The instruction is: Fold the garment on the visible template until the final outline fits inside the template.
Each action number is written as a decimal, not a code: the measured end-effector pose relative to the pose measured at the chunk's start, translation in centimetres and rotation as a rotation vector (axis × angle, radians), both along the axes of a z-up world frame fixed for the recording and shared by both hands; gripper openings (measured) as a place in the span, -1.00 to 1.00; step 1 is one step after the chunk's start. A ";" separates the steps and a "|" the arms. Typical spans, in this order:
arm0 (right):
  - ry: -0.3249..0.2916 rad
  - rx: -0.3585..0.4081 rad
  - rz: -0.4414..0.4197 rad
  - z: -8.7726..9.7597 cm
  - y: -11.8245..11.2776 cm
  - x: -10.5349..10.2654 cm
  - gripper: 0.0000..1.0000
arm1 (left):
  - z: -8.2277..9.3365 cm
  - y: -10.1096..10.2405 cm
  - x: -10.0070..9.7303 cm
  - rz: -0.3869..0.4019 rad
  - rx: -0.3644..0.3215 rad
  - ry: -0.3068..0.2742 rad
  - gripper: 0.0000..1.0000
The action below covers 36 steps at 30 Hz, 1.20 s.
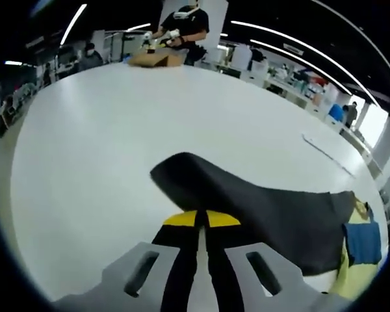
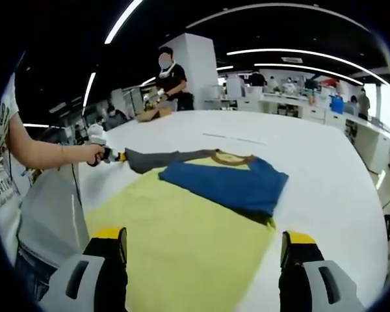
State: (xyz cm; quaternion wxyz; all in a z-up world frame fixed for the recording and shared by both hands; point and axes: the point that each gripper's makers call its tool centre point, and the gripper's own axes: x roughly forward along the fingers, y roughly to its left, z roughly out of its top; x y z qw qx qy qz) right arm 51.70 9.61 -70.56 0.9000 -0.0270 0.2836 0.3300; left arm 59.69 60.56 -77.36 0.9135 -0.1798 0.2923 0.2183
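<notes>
- A broad white counter (image 1: pixel 104 143) stretches away ahead of the fingers in both views.
- Long strip lights (image 2: pixel 120 23) run across a dark ceiling (image 2: pixel 247 26).
- A white square pillar (image 2: pixel 198 68) rises beyond the counter's far edge.
- A person in a dark shirt (image 1: pixel 188 26) stands at the far end, working over a brown cardboard box (image 1: pixel 157 58).
- Further desks (image 2: pixel 292 104) crowded with equipment line the room off to the right of the fingers, with more people (image 2: pixel 363 101) beside them.
- Bright daylight comes through a window (image 1: pixel 377 123) at the far right.
</notes>
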 end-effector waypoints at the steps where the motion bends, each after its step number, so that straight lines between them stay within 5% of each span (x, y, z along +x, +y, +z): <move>1: 0.000 -0.002 0.000 0.0 0.0 0.0 0.95 | 0.1 0.0 0.0 -0.005 -0.003 -0.003 -0.99; 13: 0.001 0.010 0.033 0.2 0.9 -0.2 0.98 | 3.4 0.9 0.2 -0.098 0.045 -0.037 -1.00; 25: -0.006 0.017 0.057 0.5 1.4 -0.7 0.98 | 4.4 1.9 -1.2 -0.179 0.054 -0.017 -1.00; 36: -0.005 0.017 0.066 0.8 1.4 -1.2 0.98 | 3.6 2.3 -3.0 -0.251 0.027 0.035 -1.00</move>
